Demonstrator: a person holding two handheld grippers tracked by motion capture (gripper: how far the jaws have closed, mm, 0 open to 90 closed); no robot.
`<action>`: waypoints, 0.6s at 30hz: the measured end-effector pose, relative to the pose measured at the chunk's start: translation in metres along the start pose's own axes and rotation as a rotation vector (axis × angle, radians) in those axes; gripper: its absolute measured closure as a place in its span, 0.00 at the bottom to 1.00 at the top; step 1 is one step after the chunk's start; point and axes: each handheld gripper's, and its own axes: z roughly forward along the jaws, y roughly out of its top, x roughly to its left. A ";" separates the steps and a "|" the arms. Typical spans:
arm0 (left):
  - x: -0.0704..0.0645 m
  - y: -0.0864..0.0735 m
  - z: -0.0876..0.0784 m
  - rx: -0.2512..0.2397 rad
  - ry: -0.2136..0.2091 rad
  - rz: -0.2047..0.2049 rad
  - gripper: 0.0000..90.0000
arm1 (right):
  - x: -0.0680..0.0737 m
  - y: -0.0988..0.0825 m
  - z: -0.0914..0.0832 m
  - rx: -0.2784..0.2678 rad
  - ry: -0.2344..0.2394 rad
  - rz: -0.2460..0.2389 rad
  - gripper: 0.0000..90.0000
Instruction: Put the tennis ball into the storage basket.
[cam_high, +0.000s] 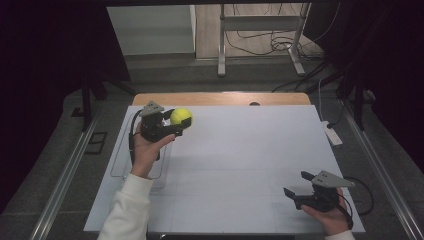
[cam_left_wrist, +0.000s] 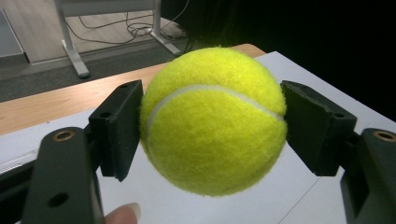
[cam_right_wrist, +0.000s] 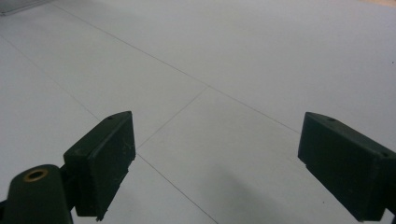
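Your right gripper (cam_high: 299, 189) sits near right, low over the white sheet (cam_high: 240, 165), jaws spread wide with nothing between them. Far left, your left gripper (cam_high: 176, 126) is clamped on the tennis ball (cam_high: 181, 117), held clear above the sheet. Pads (cam_left_wrist: 119, 126) press opposite sides at its widest girth. Ball looks light, fuzzy, slightly springy; felt should grip well. Keep hold across the middle, since off-centre squeezing could pop it out.

Yellow tennis ball (cam_left_wrist: 212, 121), clamped between left tongs (cam_high: 176, 125), off table.

No legible text or labels anywhere
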 end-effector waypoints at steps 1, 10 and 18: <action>0.001 0.000 0.000 0.000 0.003 -0.001 0.30 | 0.000 0.000 0.000 0.000 0.000 0.001 0.13; 0.010 -0.002 -0.004 -0.007 0.033 -0.018 0.30 | 0.000 0.001 -0.001 -0.001 -0.001 -0.002 0.13; 0.020 -0.003 -0.009 -0.016 0.064 -0.040 0.30 | 0.001 0.001 -0.001 -0.003 -0.001 -0.003 0.13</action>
